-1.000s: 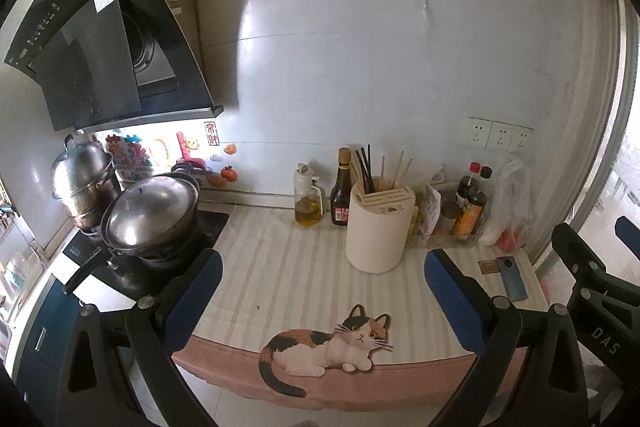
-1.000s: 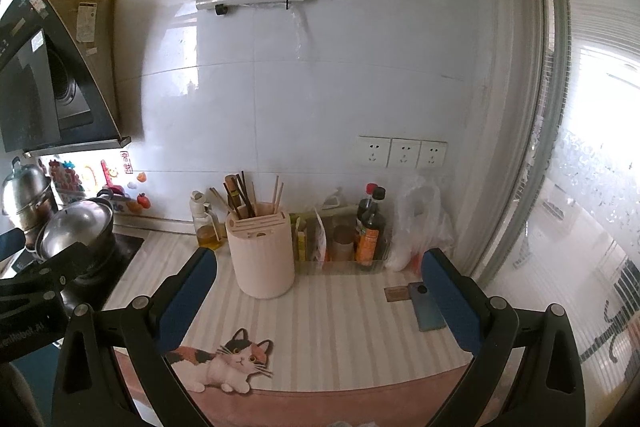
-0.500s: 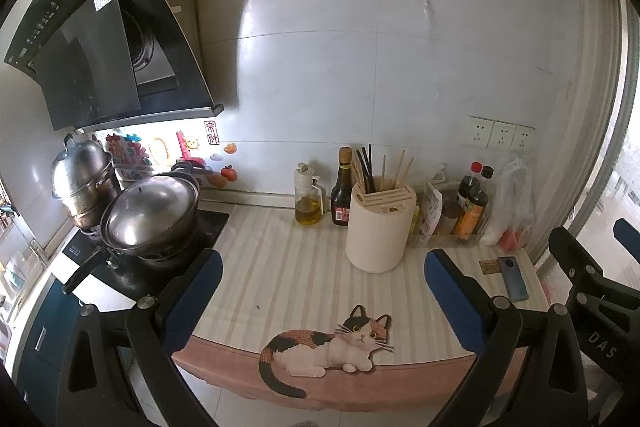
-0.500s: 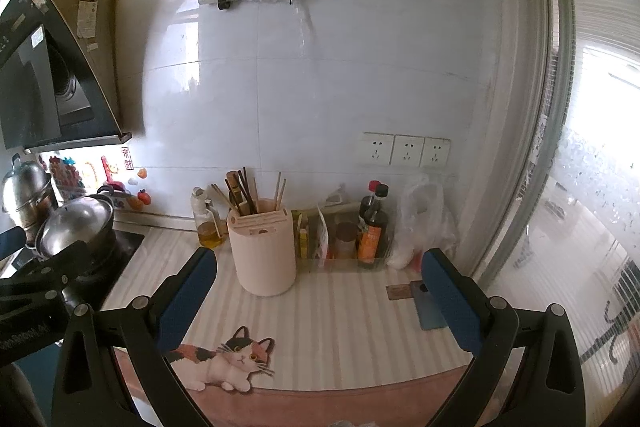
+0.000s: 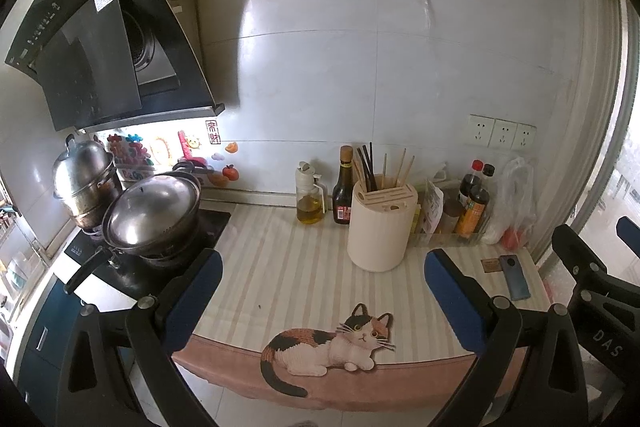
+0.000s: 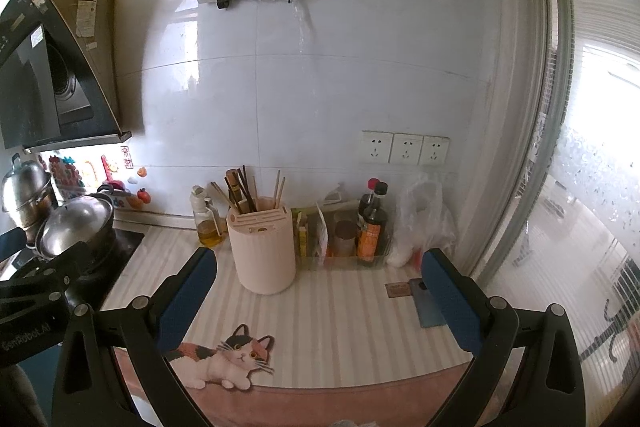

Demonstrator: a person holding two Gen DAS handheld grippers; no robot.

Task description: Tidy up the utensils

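A cream utensil holder (image 5: 378, 227) stands at the back of the striped counter mat (image 5: 288, 267), also in the right wrist view (image 6: 262, 251). Several chopsticks (image 5: 370, 167) stand in its top, dark and wooden ones (image 6: 244, 187). My left gripper (image 5: 322, 287) is open and empty, held back over the counter's front edge. My right gripper (image 6: 316, 291) is open and empty too, in front of the holder. The right gripper's body shows at the left wrist view's right edge (image 5: 592, 299).
An oil bottle (image 5: 309, 199) and a dark sauce bottle (image 5: 344, 191) stand left of the holder. More bottles (image 5: 474, 203) and a plastic bag (image 5: 514, 203) stand to its right. A phone (image 5: 514, 277) lies on the mat. A lidded wok (image 5: 154, 211) and steamer pot (image 5: 86, 179) sit on the stove.
Both views have shifted only slightly; the right gripper has drifted a little. Nothing on the counter has moved.
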